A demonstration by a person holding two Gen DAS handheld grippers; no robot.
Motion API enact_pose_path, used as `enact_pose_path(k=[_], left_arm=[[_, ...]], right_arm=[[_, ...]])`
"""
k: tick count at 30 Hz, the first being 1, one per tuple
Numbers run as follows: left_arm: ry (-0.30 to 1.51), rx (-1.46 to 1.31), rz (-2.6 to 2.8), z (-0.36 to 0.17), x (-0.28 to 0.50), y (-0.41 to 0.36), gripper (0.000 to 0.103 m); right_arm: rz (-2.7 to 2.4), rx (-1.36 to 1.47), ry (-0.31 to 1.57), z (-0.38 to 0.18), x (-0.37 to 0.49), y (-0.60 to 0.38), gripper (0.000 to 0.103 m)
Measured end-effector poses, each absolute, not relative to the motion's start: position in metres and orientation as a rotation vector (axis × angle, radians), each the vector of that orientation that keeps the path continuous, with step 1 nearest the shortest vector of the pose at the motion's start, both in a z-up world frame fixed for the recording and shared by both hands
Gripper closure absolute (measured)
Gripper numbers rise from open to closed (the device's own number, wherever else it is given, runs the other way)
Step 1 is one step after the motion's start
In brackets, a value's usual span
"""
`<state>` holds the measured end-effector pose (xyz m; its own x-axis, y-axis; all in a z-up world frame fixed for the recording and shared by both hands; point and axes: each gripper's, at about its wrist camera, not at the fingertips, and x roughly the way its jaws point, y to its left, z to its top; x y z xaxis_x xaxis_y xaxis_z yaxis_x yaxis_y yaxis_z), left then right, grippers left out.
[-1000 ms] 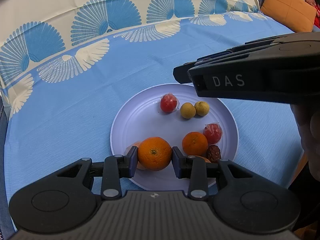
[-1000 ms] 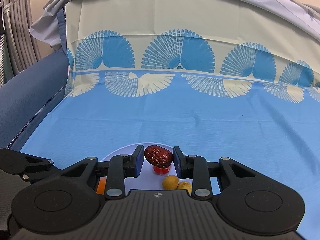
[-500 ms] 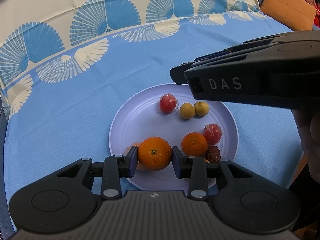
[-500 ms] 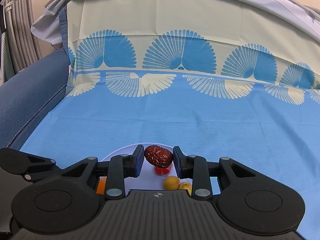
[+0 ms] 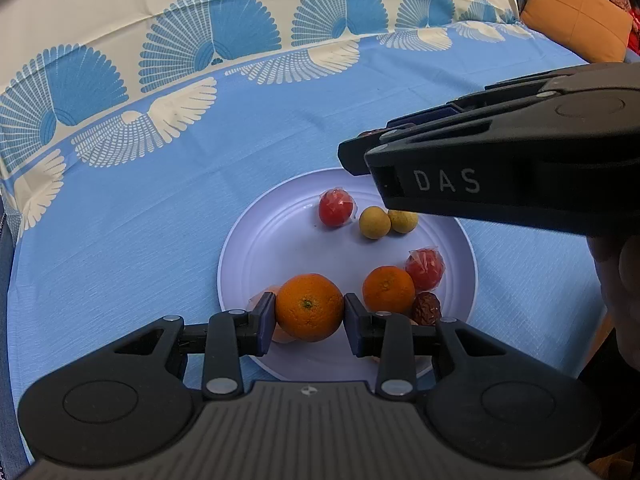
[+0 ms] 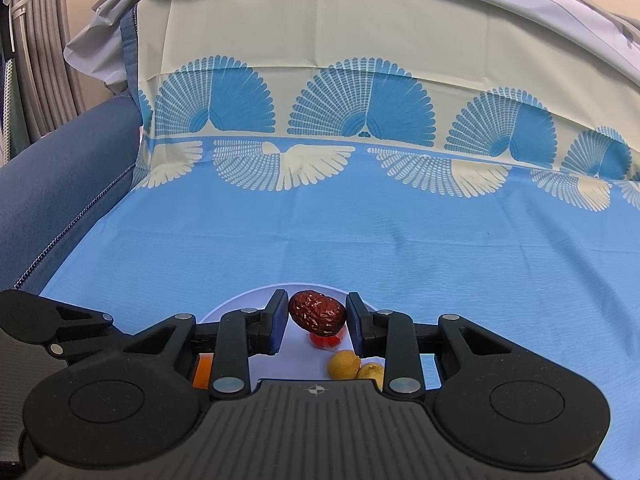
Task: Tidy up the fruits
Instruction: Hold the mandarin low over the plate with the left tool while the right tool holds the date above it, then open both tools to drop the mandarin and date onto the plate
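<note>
A white plate (image 5: pixel 280 248) on the blue cloth holds a second orange (image 5: pixel 388 290), two wrapped red fruits (image 5: pixel 336 208) (image 5: pixel 425 269), two small yellow fruits (image 5: pixel 374 222), and a brown date (image 5: pixel 427 309). My left gripper (image 5: pixel 309 318) is shut on an orange (image 5: pixel 309 307) over the plate's near edge. My right gripper (image 6: pixel 317 322) is shut on a wrinkled red date (image 6: pixel 317 313) above the plate (image 6: pixel 240 308); from the left wrist view it reaches in from the right (image 5: pixel 480 168) above the plate's far side.
A patterned blue and cream cloth (image 5: pixel 160 160) covers the surface. An orange cushion (image 5: pixel 576 16) lies far right. A dark blue padded edge (image 6: pixel 60 172) runs along the left in the right wrist view. A pale wrapped fruit (image 5: pixel 264 300) sits behind my left finger.
The right gripper has crept slightly left over the plate, still holding the date. The left gripper holds the orange in the same place.
</note>
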<state>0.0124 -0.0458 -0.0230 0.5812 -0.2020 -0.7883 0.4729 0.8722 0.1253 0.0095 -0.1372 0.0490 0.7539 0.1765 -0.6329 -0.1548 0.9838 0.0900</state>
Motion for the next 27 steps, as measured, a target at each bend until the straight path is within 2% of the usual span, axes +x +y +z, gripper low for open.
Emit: enact_pose_path(k=[8,10,21,23,25,27], left_arm=[[0.871,0.341,-0.400,-0.023,0.013,-0.046,0.060],[0.867,0.338,-0.400,-0.022,0.014,-0.046,0.057],[0.848,0.317,-0.364,-0.015,0.012,-0.037,0.056],[0.830,0.322,-0.340,-0.011,0.008,-0.033,0.048],[0.797,0.335,-0.304,-0.005,0.004,-0.028,0.038],[0.762,0.329,-0.272,0.003,0.000,-0.022,0.033]], right_arm=[[0.185,0.031,0.709,0.046,0.010,-0.135,0.069],[0.180,0.030,0.718,0.045,0.011,-0.135,0.058],[0.152,0.039,0.711,0.047,0.011,-0.138,0.048],[0.141,0.044,0.710,0.048,0.010,-0.140,0.044],[0.132,0.045,0.712,0.049,0.006,-0.142,0.037],[0.126,0.040,0.718,0.050,0.002,-0.143,0.028]])
